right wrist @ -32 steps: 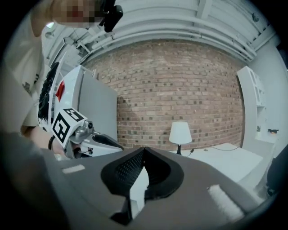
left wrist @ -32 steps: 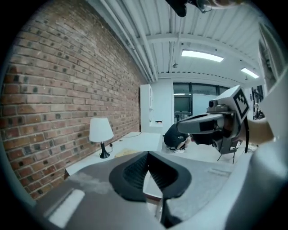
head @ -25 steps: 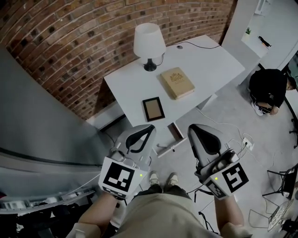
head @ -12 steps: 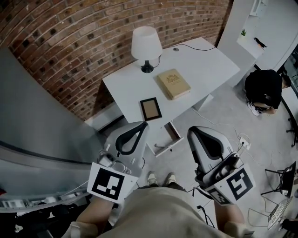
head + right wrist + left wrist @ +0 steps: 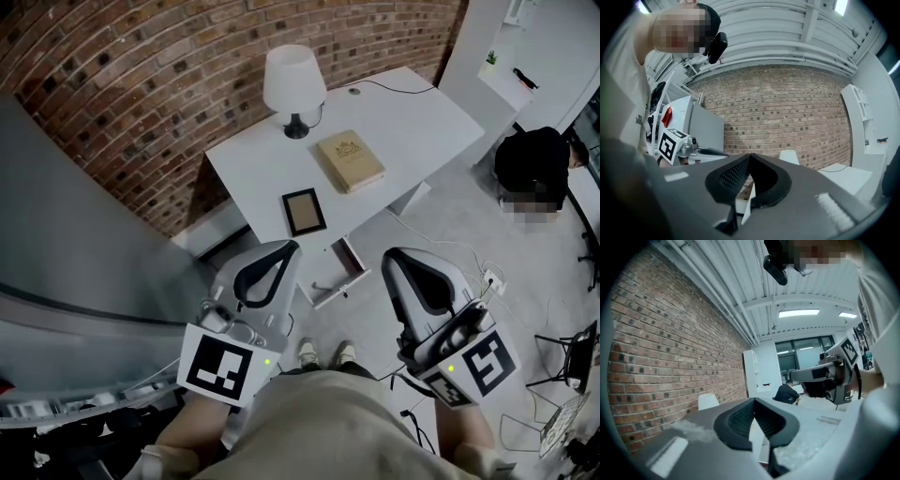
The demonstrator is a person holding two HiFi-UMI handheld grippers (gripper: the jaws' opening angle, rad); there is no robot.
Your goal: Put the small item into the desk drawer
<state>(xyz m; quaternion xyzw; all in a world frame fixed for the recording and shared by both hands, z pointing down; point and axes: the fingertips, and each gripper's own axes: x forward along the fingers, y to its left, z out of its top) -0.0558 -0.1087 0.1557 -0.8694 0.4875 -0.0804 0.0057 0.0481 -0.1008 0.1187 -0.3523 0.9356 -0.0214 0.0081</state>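
Observation:
A white desk (image 5: 412,122) stands against the brick wall, with its drawer (image 5: 336,272) pulled open below the front edge. On the desktop lie a small dark picture frame (image 5: 304,212) and a tan book (image 5: 350,160). My left gripper (image 5: 289,247) (image 5: 753,401) hangs in front of the desk, left of the drawer, jaws shut and empty. My right gripper (image 5: 388,254) (image 5: 750,156) hangs to the drawer's right, also shut with nothing held. Both are held over the floor, apart from the desk. I cannot make out the drawer's inside.
A white lamp (image 5: 293,84) stands at the desk's back left, a cable (image 5: 403,91) at the back. A person in black (image 5: 539,164) crouches at the right. A power strip and cords (image 5: 492,281) lie on the floor. A grey panel (image 5: 84,253) rises at the left.
Both grippers have sunk slightly toward me in the head view, the left one drifting left. Their jaws stay shut. The desk's things have not moved.

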